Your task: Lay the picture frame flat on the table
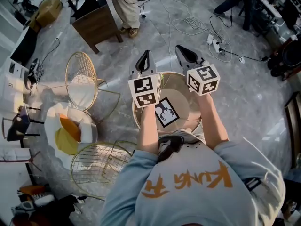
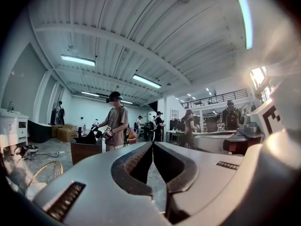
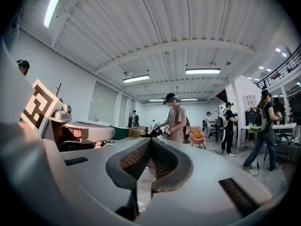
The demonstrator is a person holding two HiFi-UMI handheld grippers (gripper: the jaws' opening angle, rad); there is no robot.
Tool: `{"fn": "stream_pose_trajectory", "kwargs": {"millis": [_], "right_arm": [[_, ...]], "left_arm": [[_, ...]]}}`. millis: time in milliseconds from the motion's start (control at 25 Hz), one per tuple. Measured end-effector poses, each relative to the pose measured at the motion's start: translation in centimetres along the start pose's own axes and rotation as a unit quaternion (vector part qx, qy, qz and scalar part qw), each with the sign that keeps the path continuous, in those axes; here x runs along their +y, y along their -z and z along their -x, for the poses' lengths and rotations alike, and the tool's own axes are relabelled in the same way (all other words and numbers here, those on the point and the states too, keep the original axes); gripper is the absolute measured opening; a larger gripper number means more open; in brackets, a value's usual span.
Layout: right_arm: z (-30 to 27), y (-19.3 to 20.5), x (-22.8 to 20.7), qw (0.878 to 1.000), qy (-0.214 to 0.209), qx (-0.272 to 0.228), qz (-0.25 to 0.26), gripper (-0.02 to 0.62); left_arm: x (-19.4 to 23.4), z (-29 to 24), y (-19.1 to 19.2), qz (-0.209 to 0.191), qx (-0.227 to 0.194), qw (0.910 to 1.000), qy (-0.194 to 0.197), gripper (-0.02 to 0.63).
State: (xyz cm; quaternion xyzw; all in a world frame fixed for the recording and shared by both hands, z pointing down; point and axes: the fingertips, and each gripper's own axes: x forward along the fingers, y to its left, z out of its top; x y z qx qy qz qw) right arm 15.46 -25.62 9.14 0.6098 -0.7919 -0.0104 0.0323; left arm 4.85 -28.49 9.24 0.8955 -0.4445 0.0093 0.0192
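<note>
A black-edged picture frame [image 1: 166, 112] with a dark drawing lies face up on the small round beige table [image 1: 182, 99], just in front of the person. Both grippers are held above the table, pointing level and away from the person. The left gripper [image 1: 146, 54] is shut with nothing in it, its fingertips meeting in the left gripper view [image 2: 153, 144]. The right gripper [image 1: 181, 49] is also shut and empty, its jaws closed together in the right gripper view [image 3: 150, 139]. Neither gripper touches the frame.
Two gold wire chairs [image 1: 82, 81] [image 1: 96, 163] stand left of the table. Beside them is a white seat with yellow and orange cushions [image 1: 69, 132]. A wooden table [image 1: 96, 25] and a standing person [image 1: 126, 6] are farther off. Cables [image 1: 197, 27] trail over the floor.
</note>
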Motion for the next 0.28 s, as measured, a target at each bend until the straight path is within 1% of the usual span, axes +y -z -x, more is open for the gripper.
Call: {"fn": "stream_pose_trajectory", "kwargs": {"millis": [120, 280], "right_arm": [[-0.16, -0.03, 0.38, 1.000, -0.005, 0.003, 0.002, -0.003], [-0.43, -0.27, 0.64, 1.000, -0.013, 0.004, 0.005, -0.003]], "left_arm": [[-0.09, 0.06, 0.03, 0.000, 0.007, 1.0000, 0.002, 0.025], [0.51, -0.02, -0.42, 0.001, 0.002, 1.0000, -0.005, 0.025]]}}
